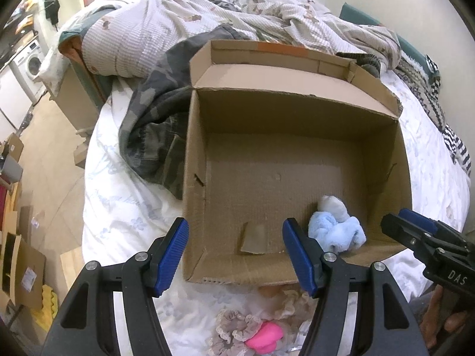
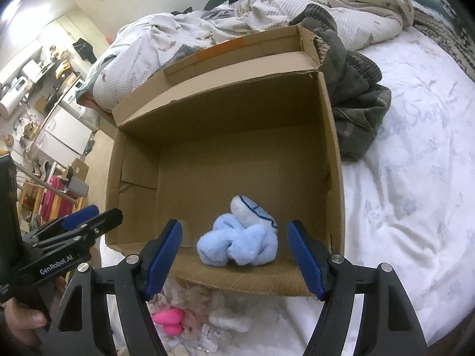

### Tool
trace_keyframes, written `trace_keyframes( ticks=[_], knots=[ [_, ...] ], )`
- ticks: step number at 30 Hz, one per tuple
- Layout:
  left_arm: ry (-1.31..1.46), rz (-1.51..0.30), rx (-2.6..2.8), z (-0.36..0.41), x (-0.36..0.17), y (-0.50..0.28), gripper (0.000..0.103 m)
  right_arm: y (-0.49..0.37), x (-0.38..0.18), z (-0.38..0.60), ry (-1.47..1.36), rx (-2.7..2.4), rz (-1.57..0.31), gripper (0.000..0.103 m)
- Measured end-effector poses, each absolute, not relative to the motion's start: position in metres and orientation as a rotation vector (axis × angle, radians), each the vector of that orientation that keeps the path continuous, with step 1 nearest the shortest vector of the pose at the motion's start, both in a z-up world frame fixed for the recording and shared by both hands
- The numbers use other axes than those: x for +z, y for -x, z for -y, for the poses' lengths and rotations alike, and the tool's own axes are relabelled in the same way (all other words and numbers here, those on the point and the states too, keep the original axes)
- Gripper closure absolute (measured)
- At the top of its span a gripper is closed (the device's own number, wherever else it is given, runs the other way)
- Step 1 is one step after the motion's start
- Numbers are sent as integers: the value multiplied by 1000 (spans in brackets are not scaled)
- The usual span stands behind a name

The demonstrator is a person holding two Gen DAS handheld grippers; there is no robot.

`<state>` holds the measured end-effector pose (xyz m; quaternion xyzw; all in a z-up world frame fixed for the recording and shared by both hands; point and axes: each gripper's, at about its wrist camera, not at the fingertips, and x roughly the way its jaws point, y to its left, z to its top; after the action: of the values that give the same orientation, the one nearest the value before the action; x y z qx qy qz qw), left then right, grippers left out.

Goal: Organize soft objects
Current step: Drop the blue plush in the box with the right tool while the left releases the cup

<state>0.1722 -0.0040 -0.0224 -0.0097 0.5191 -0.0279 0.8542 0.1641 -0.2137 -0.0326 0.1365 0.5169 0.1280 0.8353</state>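
2 tongs spread, empty: pink toy (image 1: 264, 339) lies below left tongs (image 1: 236, 255), nearer than right tongs (image 2: 234, 256); blue sock (image 2: 237, 246) already boxed.

We hold our left gripper (image 1: 236, 252) pointed steeply down, jaws parted with nothing pressed between them. Our right gripper (image 2: 234, 255) sits just beside it on the right, angled down too, jaws spread wide and gripping nothing.
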Motion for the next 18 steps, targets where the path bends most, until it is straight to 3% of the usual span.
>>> trace_keyframes(
  ticks=[18],
  knots=[
    [57,-1089,-19,-15,-17,-126,40,-125,-17,233,-328,251,-1070,25]
  ],
)
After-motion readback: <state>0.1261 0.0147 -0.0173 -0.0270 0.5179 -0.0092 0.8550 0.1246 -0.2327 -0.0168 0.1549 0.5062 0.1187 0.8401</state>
